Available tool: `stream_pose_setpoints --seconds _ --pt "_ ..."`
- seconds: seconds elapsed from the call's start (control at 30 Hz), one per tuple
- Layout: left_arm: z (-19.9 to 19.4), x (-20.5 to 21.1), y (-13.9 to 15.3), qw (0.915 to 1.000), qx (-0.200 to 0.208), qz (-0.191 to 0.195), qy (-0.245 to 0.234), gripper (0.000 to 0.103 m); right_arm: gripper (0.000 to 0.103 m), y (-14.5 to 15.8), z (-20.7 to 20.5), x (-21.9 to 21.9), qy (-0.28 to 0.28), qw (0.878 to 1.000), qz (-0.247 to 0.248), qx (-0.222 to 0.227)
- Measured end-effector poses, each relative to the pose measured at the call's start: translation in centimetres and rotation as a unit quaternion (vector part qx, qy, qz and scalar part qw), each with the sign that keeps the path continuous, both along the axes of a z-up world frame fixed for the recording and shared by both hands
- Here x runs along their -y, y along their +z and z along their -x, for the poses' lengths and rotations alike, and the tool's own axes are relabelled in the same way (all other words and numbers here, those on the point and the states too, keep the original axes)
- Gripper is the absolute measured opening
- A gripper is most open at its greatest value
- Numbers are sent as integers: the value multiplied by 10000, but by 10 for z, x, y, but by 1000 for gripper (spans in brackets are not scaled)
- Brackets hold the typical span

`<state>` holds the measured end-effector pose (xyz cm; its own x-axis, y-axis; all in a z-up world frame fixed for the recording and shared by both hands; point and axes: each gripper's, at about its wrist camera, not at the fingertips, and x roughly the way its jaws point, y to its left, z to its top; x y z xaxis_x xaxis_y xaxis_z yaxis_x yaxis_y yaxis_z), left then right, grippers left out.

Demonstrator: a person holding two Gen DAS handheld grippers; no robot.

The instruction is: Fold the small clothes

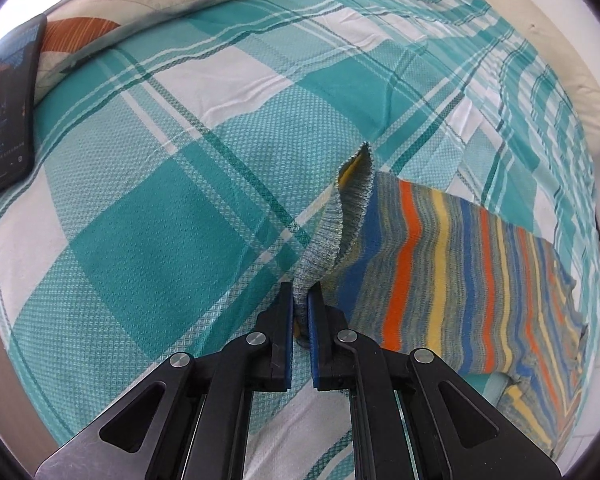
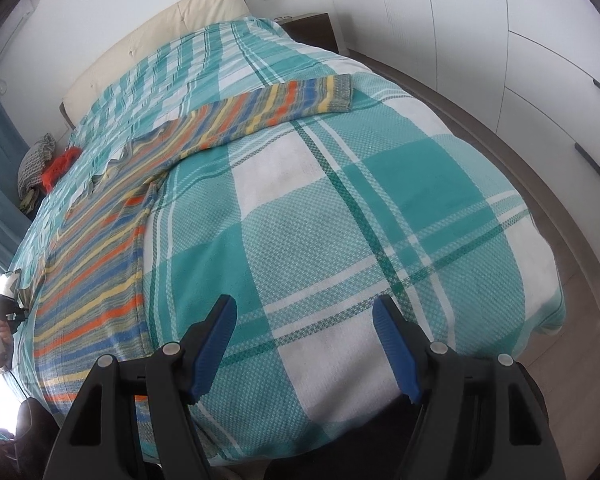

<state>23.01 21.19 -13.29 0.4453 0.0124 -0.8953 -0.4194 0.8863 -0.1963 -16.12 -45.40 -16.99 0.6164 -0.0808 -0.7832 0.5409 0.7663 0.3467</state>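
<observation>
- Only left view: left gripper (image 1: 300, 304) clenched on striped sweater (image 1: 460, 272) cuff, lifted off bed (image 1: 148, 216); phone (image 1: 6, 108) on pillow (image 1: 140, 4).
- Only right view: right gripper (image 2: 304, 344) released, empty; far sleeve flat.
- Sweater hem cut off.

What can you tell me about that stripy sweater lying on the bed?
The striped sweater looks knitted, banded in orange, blue, yellow and grey. It lies spread flat on the checked teal bedspread, one sleeve stretched out sideways. The other sleeve's grey ribbed cuff is lifted, pinched in the left gripper. The right gripper hangs open, apart from it.
</observation>
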Motion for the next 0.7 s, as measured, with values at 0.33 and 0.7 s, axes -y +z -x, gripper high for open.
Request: stream_pose_setpoints --seconds 0.33,0.7 --pt "11 -1 12 9978 -27 -565 -354 13 70 0 2 0 -35 10000 2 2" --pt "67 38 41 9687 762 -1787 -1542 75 70 3 -7 -8 129 9996 207 -124"
